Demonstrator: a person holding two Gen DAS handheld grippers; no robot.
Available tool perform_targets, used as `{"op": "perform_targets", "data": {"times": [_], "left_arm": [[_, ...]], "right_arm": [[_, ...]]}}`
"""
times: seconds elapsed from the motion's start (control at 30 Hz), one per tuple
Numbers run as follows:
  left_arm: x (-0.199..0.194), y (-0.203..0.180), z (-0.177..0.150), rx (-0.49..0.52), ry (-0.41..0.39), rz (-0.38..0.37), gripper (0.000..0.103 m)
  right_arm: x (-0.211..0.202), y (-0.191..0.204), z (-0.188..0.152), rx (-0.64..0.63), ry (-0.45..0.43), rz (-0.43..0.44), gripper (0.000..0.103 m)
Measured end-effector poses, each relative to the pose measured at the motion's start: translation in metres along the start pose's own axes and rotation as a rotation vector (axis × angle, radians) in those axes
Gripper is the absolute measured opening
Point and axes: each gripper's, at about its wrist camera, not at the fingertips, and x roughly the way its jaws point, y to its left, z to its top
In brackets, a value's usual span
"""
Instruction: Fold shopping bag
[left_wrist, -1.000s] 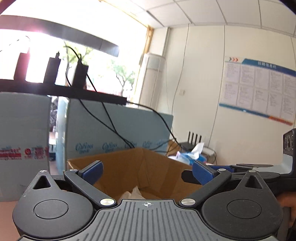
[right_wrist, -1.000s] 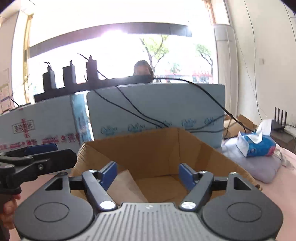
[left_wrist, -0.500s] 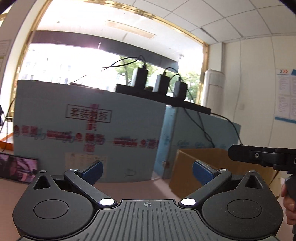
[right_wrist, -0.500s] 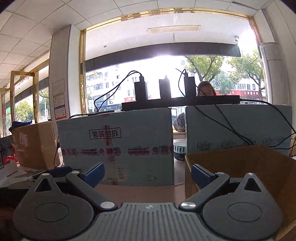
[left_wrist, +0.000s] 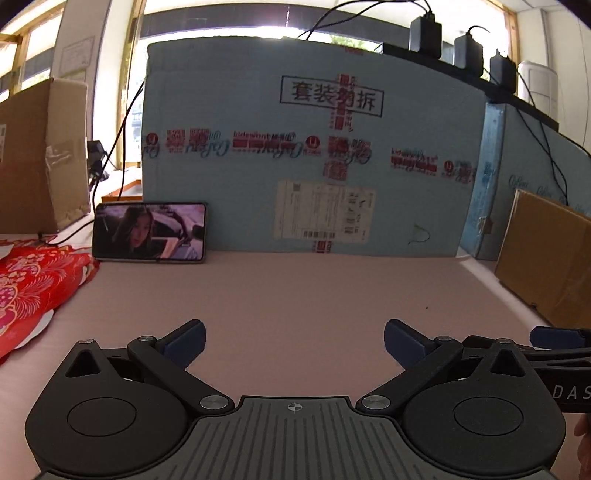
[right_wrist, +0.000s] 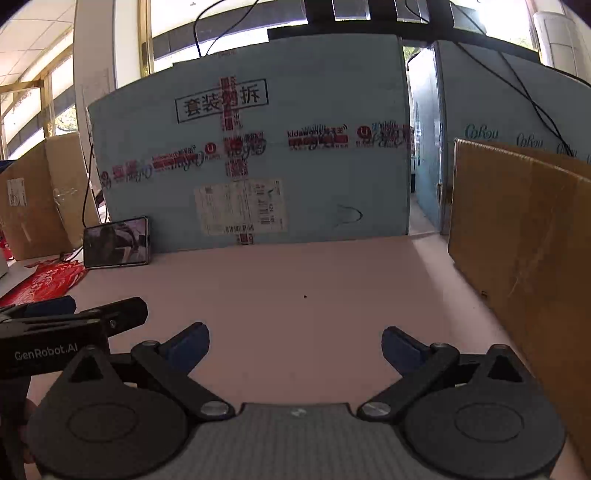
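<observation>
Both views have swung away from the open brown carton and down onto the bare pink worktop (left_wrist: 295, 295), walled at the back by a blue shipping carton (left_wrist: 314, 147). At the left edge lies the red patterned shopping bag (left_wrist: 33, 284), beside a propped phone (left_wrist: 149, 232). Left hand-held gripper (left_wrist: 293, 341) and right hand-held gripper (right_wrist: 295, 345) both gape wide, empty. Best next: drag the bag to the middle and flatten it before creasing.

The red shopping bag (left_wrist: 33, 288) runs off the frame (left edge).
</observation>
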Motion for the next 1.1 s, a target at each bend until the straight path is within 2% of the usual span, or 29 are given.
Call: {"op": "perform_targets", "data": {"times": [0.3, 0.5, 1.1], "left_arm": [[0.022, 0.008, -0.005, -0.050, 0.127, 0.064, 0.103], [0.029, -0.004, -0.006, 0.015, 0.158, 0.113, 0.103], [0.031, -0.005, -0.007, 0.019, 0.162, 0.120, 0.103]], "right_arm": [[0.030, 0.005, -0.009, -0.022, 0.126, -0.093, 0.103], [0.030, 0.009, -0.010, -0.052, 0.136, -0.115, 0.103], [0.031, 0.008, -0.008, -0.058, 0.140, -0.119, 0.103]]}}
